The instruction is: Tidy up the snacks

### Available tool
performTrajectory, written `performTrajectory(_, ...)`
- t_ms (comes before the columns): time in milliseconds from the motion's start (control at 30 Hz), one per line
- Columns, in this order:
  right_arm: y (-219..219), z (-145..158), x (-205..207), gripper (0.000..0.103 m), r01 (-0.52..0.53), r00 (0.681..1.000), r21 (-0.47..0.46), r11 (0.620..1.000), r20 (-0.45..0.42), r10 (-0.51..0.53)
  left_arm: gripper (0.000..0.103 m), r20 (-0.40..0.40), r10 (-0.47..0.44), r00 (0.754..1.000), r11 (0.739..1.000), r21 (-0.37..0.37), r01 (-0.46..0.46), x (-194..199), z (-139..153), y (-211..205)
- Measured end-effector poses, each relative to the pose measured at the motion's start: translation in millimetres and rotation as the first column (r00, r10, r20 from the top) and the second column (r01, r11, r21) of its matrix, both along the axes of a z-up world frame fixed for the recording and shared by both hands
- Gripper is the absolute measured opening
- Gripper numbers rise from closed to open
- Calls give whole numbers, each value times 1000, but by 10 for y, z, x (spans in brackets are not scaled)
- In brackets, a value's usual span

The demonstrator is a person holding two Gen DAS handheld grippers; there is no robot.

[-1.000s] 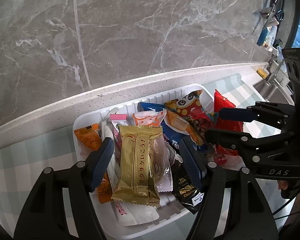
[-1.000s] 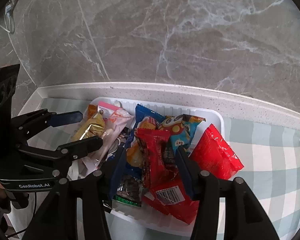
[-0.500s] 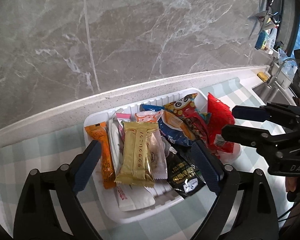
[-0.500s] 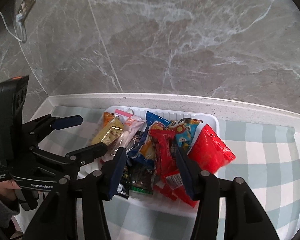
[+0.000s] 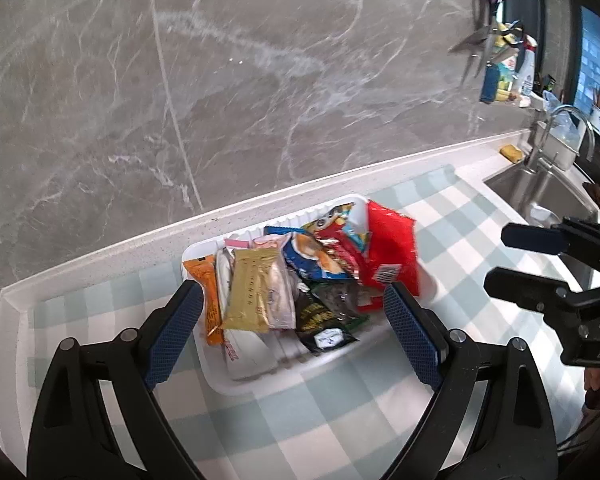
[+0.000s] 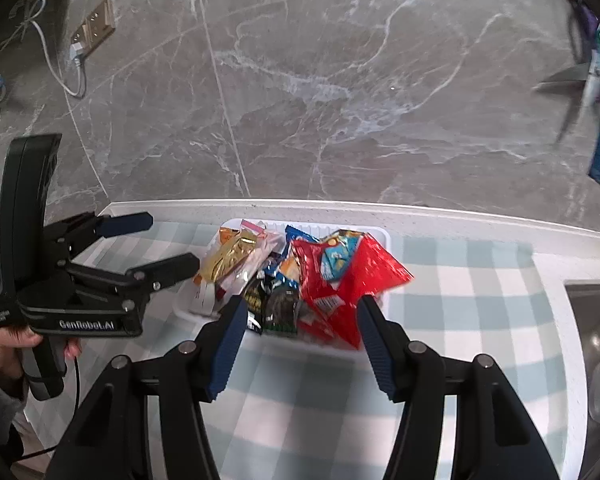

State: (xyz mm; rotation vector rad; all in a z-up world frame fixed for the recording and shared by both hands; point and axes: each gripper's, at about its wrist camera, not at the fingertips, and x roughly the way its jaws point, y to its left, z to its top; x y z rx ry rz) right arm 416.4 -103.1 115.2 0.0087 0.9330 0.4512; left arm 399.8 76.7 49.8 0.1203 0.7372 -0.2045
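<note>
Both tongs are empty: left gripper (image 5: 292, 320) is spread wide, right gripper (image 6: 300, 336) is open too, a bit narrower. Both hover above the checked cloth (image 5: 340, 420) on the near side of the white tray (image 5: 236, 384), touching nothing.

Tray sits on the cloth, close to the counter's back edge under the marble wall (image 5: 260, 80). Sink (image 5: 548, 192) is well off to the right.

Judgement: every snack visible is in the tray, so sorting looks about done; what's left is tidying.
- Red bag (image 6: 364, 272) droops over the tray's right rim, the one loose end. Nudge it inward with one finger or pinch a corner and lay it flat.
- Crinkly film slips, so grip a sealed seam, not the puffed middle.
- Come in from above; a low sideways approach would shove the light tray across the cloth.

Contents: gold bar (image 5: 250, 292) lies flat on the left beside an orange packet (image 5: 210, 292), white wrappers under them. Blue bag (image 5: 312, 256) and black packet (image 5: 324, 324) overlap mid-tray, heaped loosely rather than in rows.
</note>
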Motion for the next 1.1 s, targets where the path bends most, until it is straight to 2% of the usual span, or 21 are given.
performTrajectory(533, -534, 287, -765, 61, 78, 997, 49, 996, 25, -79, 92, 72, -54, 996, 996, 70, 49, -887, 398, -566)
performTrajectory(1100, -785, 469, -1135, 64, 85, 995, 89, 992, 52, -89, 92, 111, -68, 992, 994, 94, 57, -1336, 597, -839)
